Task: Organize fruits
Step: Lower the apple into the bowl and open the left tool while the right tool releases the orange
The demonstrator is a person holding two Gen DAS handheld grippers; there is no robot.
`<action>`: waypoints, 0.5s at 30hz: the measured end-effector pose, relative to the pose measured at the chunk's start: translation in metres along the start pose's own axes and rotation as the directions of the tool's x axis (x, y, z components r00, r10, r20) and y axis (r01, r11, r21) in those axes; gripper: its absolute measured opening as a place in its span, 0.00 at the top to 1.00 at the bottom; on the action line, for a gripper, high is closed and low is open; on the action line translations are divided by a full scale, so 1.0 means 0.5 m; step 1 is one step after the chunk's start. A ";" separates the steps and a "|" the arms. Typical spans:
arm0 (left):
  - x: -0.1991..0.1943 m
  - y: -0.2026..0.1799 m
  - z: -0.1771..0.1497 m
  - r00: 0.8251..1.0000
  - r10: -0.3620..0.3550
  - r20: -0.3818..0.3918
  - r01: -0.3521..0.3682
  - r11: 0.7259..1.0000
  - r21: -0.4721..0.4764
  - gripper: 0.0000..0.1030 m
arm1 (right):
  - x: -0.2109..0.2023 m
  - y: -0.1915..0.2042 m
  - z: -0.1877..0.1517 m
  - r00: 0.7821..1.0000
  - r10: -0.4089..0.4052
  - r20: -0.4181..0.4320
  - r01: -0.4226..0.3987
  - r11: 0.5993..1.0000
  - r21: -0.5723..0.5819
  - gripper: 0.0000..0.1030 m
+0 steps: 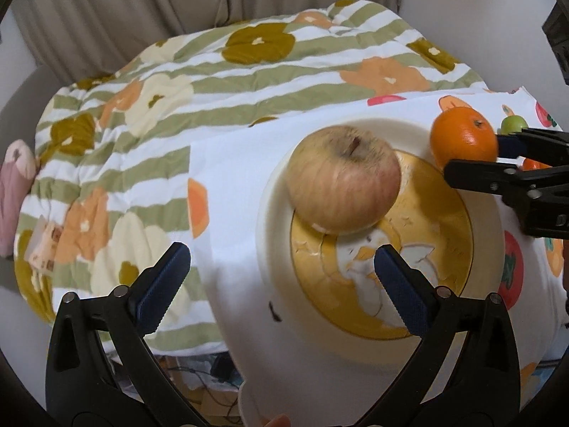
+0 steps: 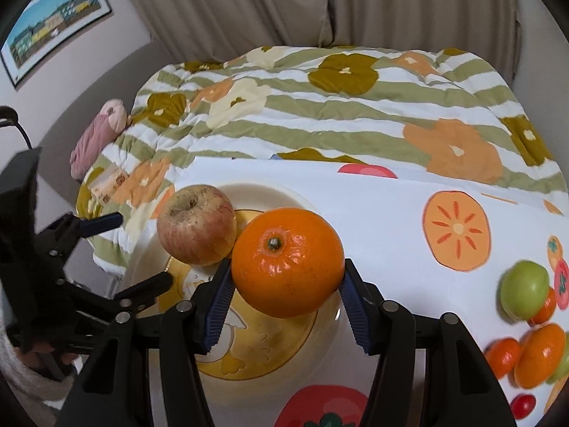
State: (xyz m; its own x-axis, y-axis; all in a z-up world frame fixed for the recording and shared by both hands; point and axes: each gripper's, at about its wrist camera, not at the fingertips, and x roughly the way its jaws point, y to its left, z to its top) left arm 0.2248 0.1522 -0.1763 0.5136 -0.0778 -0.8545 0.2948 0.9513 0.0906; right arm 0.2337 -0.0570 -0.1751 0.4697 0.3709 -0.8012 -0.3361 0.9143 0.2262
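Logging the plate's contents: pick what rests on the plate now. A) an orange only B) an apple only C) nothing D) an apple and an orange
B: the apple sits on the plate alone; the orange is clamped in the right gripper above it.

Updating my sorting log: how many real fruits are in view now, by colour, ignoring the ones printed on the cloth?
Pink-yellow round apple: 1
Large round orange: 1
Small glossy orange fruits: 3
Green round fruit: 1 clear
Small red fruit: 1
Total: 7, possibly another green one at the frame edge.
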 end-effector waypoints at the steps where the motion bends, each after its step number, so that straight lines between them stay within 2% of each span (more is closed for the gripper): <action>1: 0.000 0.003 -0.003 1.000 0.000 -0.001 0.000 1.000 -0.003 0.00 | 0.008 0.005 0.000 1.000 -0.003 -0.001 0.003 1.000 -0.024 0.47; 7: 0.003 0.027 -0.008 1.000 -0.010 -0.003 0.010 1.000 -0.026 0.00 | 0.035 0.038 0.004 0.999 -0.041 -0.004 0.040 0.989 -0.141 0.47; 15: 0.001 0.035 -0.006 1.000 -0.018 -0.003 0.018 0.999 -0.041 0.00 | 0.054 0.045 0.000 0.995 -0.097 -0.016 0.093 0.977 -0.192 0.47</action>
State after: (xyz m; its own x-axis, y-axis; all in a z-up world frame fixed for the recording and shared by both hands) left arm 0.2279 0.1695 -0.1765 0.5056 -0.0943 -0.8576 0.2710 0.9611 0.0540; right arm 0.2389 -0.0267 -0.1915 0.4871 0.2774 -0.8281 -0.4417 0.8963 0.0405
